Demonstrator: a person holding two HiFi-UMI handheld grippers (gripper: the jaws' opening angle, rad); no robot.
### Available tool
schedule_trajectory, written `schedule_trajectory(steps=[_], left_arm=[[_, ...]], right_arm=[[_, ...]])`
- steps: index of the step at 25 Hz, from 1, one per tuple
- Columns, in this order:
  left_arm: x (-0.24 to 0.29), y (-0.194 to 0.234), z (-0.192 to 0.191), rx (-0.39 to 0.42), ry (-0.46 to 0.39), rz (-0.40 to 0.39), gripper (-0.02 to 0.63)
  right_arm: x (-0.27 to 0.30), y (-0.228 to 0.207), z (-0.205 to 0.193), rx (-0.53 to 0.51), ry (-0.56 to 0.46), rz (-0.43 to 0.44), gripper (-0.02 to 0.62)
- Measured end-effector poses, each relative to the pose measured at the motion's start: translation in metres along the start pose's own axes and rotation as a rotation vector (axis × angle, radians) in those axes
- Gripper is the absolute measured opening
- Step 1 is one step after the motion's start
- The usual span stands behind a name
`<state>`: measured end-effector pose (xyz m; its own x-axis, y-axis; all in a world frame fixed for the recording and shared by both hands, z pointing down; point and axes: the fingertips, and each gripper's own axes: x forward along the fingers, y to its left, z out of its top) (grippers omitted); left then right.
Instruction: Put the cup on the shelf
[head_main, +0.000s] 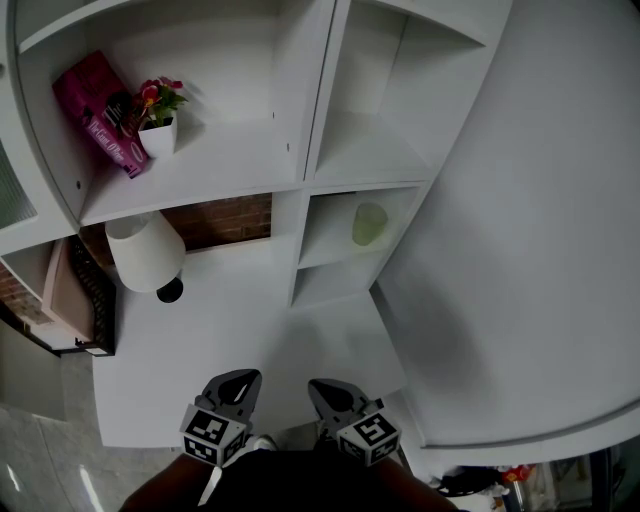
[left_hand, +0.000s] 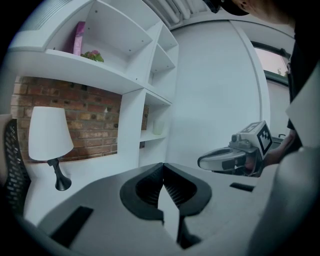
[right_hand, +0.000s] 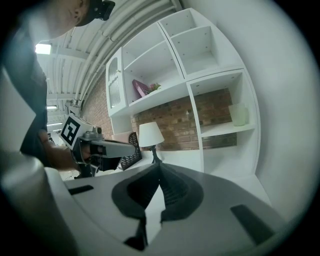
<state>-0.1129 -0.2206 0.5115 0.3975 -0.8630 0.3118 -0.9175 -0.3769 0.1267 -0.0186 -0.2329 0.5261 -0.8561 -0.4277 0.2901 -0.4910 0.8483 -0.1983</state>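
Left gripper (head_main: 238, 380) and right gripper (head_main: 325, 388) have fingers (left_hand: 146, 189) pressed together, empty; cup (head_main: 369, 223) stands upright on the shelf (head_main: 325, 247) well ahead, nearer the right fingers.

the left tool (head_main: 238, 380) and right tool (head_main: 323, 387) are grey, each bearing black-and-white square markers.

White shelving with a few spots of colour

Shelf (head_main: 300, 200) white. Cup (head_main: 369, 224) pale green, at three o'clock of the red-brown brick wall (head_main: 225, 220). Packet (head_main: 98, 110) magenta. Lamp (head_main: 143, 250) white-shaded. Left gripper (head_main: 243, 378) and right gripper (head_main: 320, 386) grey, with black-and-white square markers.
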Motion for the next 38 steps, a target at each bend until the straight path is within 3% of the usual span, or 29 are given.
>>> schedule_trajectory(steps=[38], left_arm=[[-0.009, -0.004, 0.006, -0.004, -0.001, -0.003, 0.005]], right_arm=[[0.007, 0.006, -0.001, -0.003, 0.018, 0.02, 0.004]])
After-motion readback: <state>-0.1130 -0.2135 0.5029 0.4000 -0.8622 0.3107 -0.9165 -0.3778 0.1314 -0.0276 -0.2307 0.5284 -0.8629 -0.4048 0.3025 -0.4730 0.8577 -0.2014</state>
